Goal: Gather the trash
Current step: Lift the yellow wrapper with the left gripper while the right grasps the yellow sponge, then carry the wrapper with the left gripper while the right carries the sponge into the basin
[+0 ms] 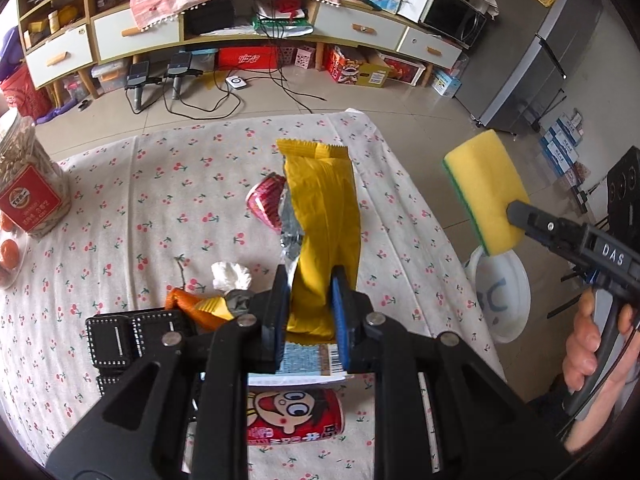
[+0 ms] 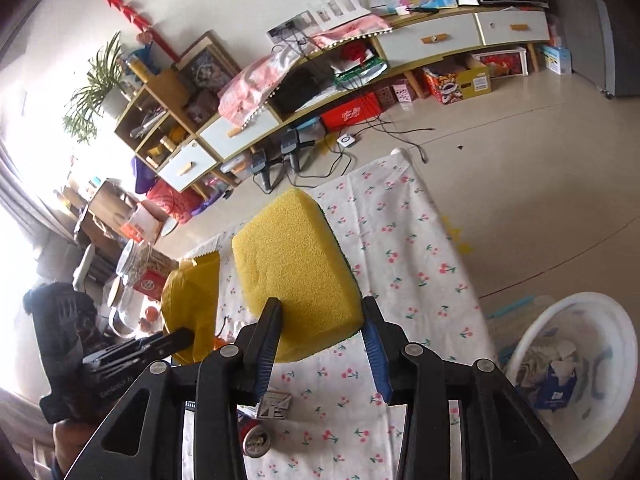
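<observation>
My left gripper (image 1: 308, 304) is shut on a long yellow snack wrapper (image 1: 324, 216) and holds it upright above the cherry-print tablecloth (image 1: 140, 208). The wrapper also shows in the right wrist view (image 2: 192, 304). My right gripper (image 2: 320, 340) is shut on a yellow sponge (image 2: 292, 276) with a green underside, held above the table's right side; the sponge shows in the left wrist view (image 1: 486, 192). Other trash lies on the cloth: a red cupcake liner (image 1: 266, 202), a white tissue wad (image 1: 230, 274) and an orange wrapper (image 1: 196, 306). A white trash bin (image 2: 568, 376) stands on the floor to the right.
A jar with a red label (image 1: 30, 184) and oranges (image 1: 9, 252) sit at the table's left. A red drink can (image 1: 294, 414) and black boxes (image 1: 120, 340) lie near me. A long cabinet (image 1: 240, 28), cables and boxes are beyond the table.
</observation>
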Demonstrator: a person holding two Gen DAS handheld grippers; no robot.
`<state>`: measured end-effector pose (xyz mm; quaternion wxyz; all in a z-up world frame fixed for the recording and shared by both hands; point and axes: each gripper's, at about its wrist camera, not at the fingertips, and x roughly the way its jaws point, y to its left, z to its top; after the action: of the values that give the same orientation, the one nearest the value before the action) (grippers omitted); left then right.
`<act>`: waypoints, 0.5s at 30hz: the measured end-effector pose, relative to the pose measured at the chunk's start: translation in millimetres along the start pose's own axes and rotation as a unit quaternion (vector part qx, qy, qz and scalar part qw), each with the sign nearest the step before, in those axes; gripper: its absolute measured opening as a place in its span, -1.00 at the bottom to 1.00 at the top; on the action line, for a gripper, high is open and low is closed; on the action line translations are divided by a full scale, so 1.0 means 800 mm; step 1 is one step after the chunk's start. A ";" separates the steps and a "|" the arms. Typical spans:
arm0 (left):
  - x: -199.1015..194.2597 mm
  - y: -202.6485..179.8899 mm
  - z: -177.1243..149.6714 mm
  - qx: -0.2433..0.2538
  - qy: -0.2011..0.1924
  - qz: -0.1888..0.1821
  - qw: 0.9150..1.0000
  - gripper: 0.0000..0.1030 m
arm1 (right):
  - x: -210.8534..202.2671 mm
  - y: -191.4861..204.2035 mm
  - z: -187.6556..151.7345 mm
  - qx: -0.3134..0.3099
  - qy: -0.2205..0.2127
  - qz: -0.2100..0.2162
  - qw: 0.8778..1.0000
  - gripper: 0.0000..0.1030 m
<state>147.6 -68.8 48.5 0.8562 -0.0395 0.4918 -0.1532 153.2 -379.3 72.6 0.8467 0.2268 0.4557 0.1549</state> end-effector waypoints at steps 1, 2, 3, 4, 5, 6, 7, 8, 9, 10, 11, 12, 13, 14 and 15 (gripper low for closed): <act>0.002 -0.010 -0.001 0.007 0.000 -0.002 1.000 -0.58 | -0.010 -0.009 0.002 0.004 -0.007 -0.003 1.000 -0.21; 0.005 -0.019 -0.003 0.014 0.001 -0.005 1.000 -0.58 | -0.021 -0.020 0.004 0.009 -0.014 -0.009 1.000 -0.21; 0.008 -0.030 -0.004 0.019 0.001 -0.009 1.000 -0.58 | -0.029 -0.028 0.005 0.012 -0.019 -0.015 1.000 -0.21; 0.011 -0.042 -0.006 0.027 0.002 -0.015 1.000 -0.58 | -0.039 -0.040 0.007 0.018 -0.025 -0.021 0.999 -0.21; 0.014 -0.055 -0.009 0.035 0.004 -0.019 0.999 -0.58 | -0.046 -0.049 0.008 0.024 -0.030 -0.024 0.999 -0.20; 0.017 -0.070 -0.012 0.043 0.005 -0.025 0.999 -0.58 | -0.055 -0.061 0.009 0.033 -0.034 -0.025 0.999 -0.20; 0.021 -0.085 -0.015 0.053 0.008 -0.031 0.998 -0.58 | -0.064 -0.072 0.010 0.043 -0.040 -0.027 0.998 -0.20; 0.026 -0.098 -0.018 0.063 0.010 -0.037 0.997 -0.58 | -0.073 -0.083 0.010 0.051 -0.045 -0.030 0.997 -0.20; 0.031 -0.113 -0.022 0.073 0.013 -0.043 0.996 -0.58 | -0.083 -0.095 0.010 0.060 -0.052 -0.036 0.996 -0.20; 0.037 -0.127 -0.026 0.083 0.016 -0.049 0.995 -0.58 | -0.093 -0.108 0.011 0.069 -0.058 -0.041 0.995 -0.20; 0.045 -0.140 -0.030 0.093 0.021 -0.053 0.994 -0.58 | -0.104 -0.122 0.011 0.078 -0.065 -0.048 0.994 -0.20; 0.052 -0.155 -0.035 0.104 0.027 -0.057 0.993 -0.58 | -0.115 -0.136 0.010 0.088 -0.072 -0.052 0.992 -0.20; 0.061 -0.170 -0.041 0.117 0.033 -0.059 0.991 -0.58 | -0.124 -0.150 0.009 0.100 -0.077 -0.055 0.990 -0.20; 0.068 -0.187 -0.045 0.129 0.038 -0.061 0.989 -0.58 | -0.134 -0.166 0.010 0.114 -0.082 -0.056 0.989 -0.20; 0.074 -0.202 -0.050 0.140 0.041 -0.065 0.987 -0.58 | -0.143 -0.181 0.011 0.126 -0.086 -0.058 0.987 -0.20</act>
<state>104.8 -236.8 14.2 0.8205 0.0556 0.4967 -0.2774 106.9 -557.8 81.0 0.8551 0.3172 0.4094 0.0264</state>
